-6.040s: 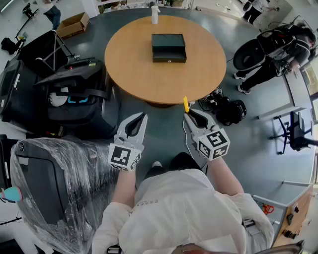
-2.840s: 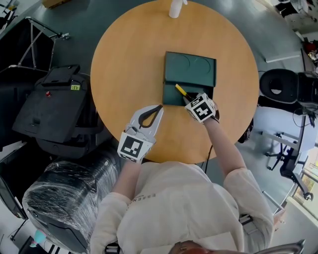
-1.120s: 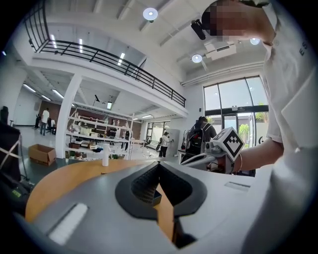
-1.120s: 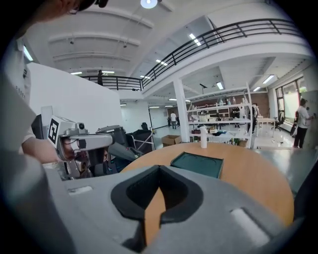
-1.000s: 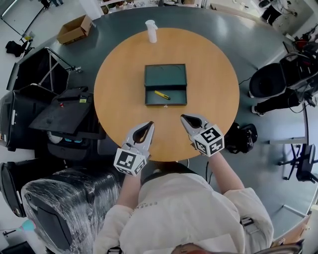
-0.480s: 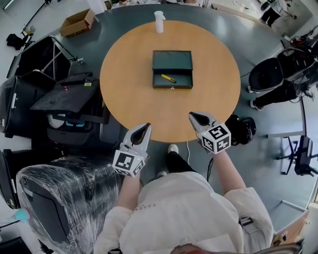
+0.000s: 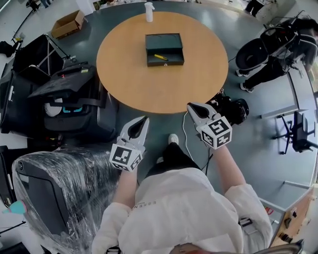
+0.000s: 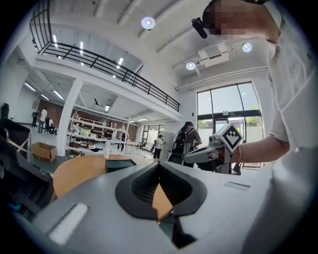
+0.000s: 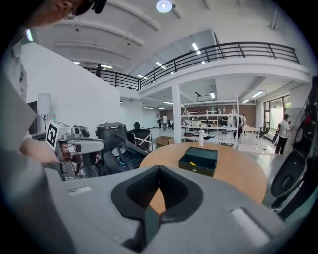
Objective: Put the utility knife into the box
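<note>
The dark green box (image 7: 164, 48) sits open on the round wooden table (image 7: 149, 84), with the yellow utility knife (image 7: 160, 57) lying inside its front half. Both grippers hang over the floor on the near side of the table, well away from the box. My left gripper (image 7: 143, 119) is shut with nothing in it, and my right gripper (image 7: 191, 105) is shut and empty too. In the right gripper view the box (image 9: 199, 160) stands ahead on the table, a yellow speck of the knife (image 9: 193, 163) showing in it. The left gripper view shows the box (image 8: 119, 162) far off.
A white bottle (image 7: 148, 11) stands at the table's far edge. Black cases (image 7: 74, 96) and a plastic-wrapped chair (image 7: 49, 183) crowd the left. A black bag (image 7: 229, 109) lies on the floor at the right, beyond it a black chair (image 7: 253, 52) and a person (image 7: 293, 44).
The view has drawn back from the table. Both grippers, earlier over its near edge, are now over the floor. The knife stays in the box.
</note>
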Demonstrator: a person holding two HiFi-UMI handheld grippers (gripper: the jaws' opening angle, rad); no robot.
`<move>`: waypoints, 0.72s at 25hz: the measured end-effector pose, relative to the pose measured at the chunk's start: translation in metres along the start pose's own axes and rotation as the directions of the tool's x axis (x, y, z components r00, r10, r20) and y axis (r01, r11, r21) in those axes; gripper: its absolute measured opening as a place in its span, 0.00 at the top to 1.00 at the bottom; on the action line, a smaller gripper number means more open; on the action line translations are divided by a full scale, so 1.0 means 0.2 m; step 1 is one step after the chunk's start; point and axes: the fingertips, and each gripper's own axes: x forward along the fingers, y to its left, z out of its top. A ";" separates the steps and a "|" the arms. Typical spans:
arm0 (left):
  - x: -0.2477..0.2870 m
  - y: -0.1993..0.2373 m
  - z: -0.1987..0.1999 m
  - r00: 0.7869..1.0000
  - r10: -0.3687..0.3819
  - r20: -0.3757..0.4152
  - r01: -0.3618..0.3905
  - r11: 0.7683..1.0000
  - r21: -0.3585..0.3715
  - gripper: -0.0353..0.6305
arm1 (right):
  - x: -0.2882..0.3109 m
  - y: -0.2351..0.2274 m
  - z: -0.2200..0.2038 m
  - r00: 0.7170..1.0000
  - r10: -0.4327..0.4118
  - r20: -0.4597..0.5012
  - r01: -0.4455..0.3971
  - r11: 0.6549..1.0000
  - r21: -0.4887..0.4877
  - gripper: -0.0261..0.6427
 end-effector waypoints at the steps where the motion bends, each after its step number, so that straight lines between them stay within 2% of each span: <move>1: -0.03 -0.03 0.00 1.000 -0.005 0.004 0.005 1.000 0.001 0.92 | -0.04 0.03 0.00 1.000 -0.004 0.006 0.004 1.000 0.004 0.97; 3: -0.07 -0.09 0.01 1.000 -0.011 0.013 0.011 1.000 0.006 0.92 | -0.10 0.08 -0.01 1.000 -0.009 0.015 0.009 1.000 -0.005 0.97; 8: -0.12 -0.17 0.05 0.999 -0.004 0.033 0.003 1.000 0.019 0.92 | -0.20 0.19 -0.04 0.999 -0.038 0.036 0.041 0.994 -0.104 0.97; 18: -0.07 -0.37 0.07 0.999 -0.025 0.031 0.024 0.999 0.042 0.92 | -0.34 0.22 -0.09 0.998 -0.018 0.063 0.022 0.998 -0.052 0.97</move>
